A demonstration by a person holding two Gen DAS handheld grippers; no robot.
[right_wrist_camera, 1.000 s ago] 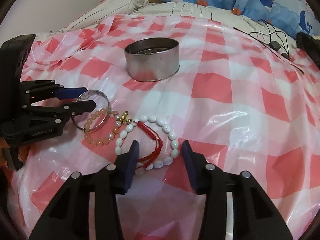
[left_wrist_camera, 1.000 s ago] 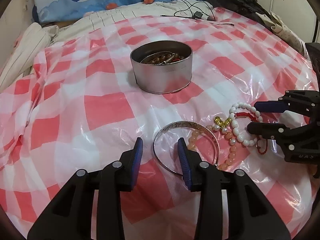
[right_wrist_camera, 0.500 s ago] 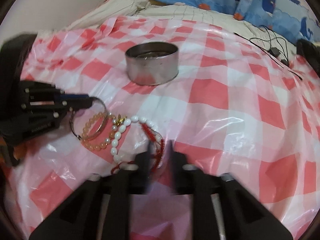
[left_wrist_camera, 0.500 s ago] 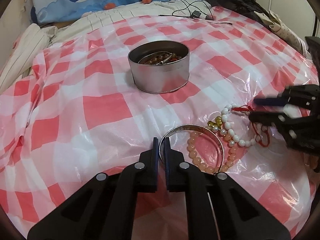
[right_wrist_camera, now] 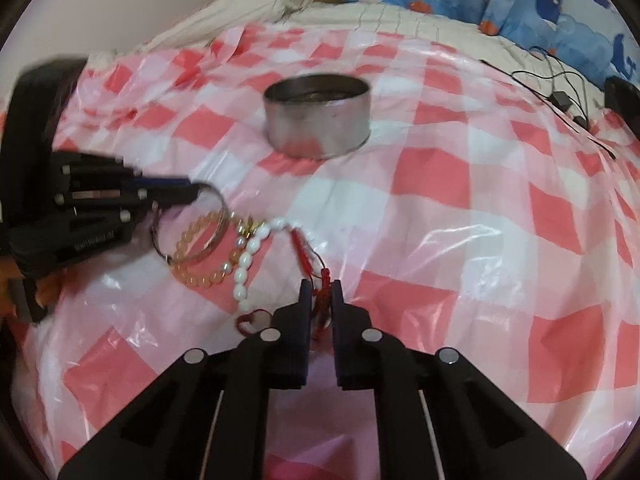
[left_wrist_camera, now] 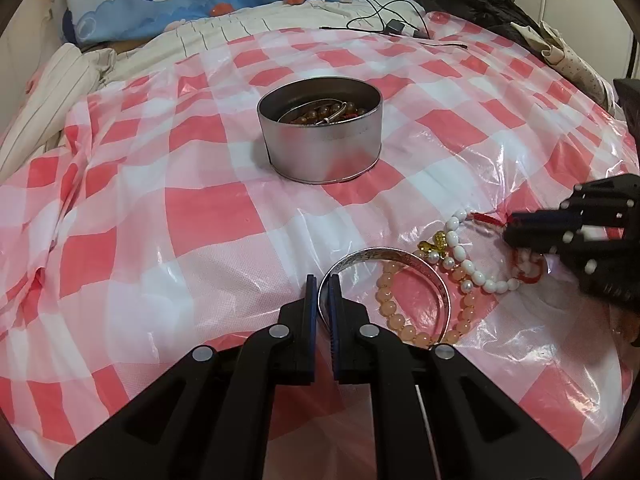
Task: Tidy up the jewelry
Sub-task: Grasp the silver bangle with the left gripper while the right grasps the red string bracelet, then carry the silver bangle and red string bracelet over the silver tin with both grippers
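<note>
Left wrist view: my left tool [left_wrist_camera: 323, 285] has its two fingers pinched on the rim of one silver bangle [left_wrist_camera: 416, 264], near side, on the red-and-white checked plastic sheet [left_wrist_camera: 168, 216] over the bed. Inside that ring lies one peach bead bracelet [left_wrist_camera: 394, 320], partly under it. Just beside, to the right, one white bead bracelet [left_wrist_camera: 464, 264] with a red cord and a small gold charm [left_wrist_camera: 434, 243]. Three pieces out here, I count. My right tool [left_wrist_camera: 516, 232] is at that red cord. Right wrist view confirms it: right tool [right_wrist_camera: 320, 292] pressed together on the cord, white beads [right_wrist_camera: 244, 260] trailing left. One round metal tin [left_wrist_camera: 320, 132] sits further back, well apart, with brown beads and a metal bangle inside. A black cable [left_wrist_camera: 384, 20] lies at the far edge.
</note>
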